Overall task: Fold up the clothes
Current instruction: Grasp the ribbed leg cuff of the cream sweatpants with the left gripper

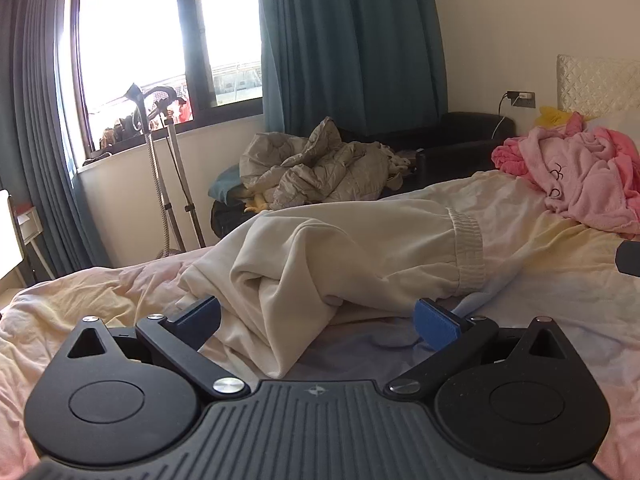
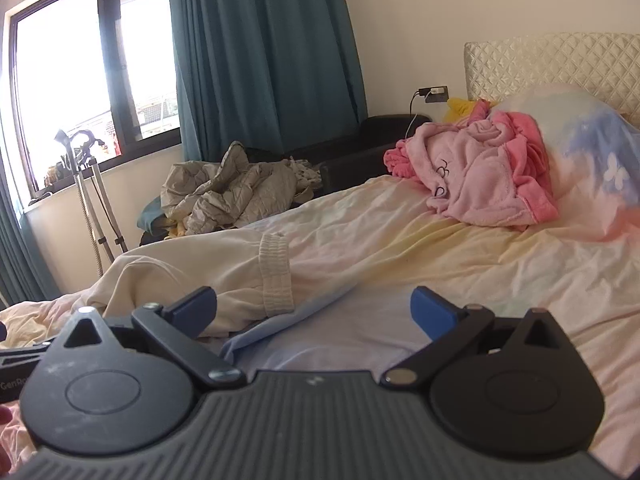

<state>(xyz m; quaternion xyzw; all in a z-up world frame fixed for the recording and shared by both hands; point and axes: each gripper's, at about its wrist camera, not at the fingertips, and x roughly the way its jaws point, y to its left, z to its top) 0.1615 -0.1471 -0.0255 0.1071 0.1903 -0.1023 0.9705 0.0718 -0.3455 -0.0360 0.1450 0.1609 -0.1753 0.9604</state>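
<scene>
Lying across the bed sheet (image 1: pixel 560 272), cream sweatpants (image 1: pixel 340 248) bunch between the left gripper (image 1: pixel 318 320)'s spread fingers, cuff toward right of frame; the right gripper (image 2: pixel 314 310), equally spread, hovers beside it.

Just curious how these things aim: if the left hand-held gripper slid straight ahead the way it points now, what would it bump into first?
Most likely the cream sweatshirt. The left hand-held gripper is open, and a bunched fold of that garment already lies between its fingers on the bed sheet. Exact depth is hard to judge here.
</scene>
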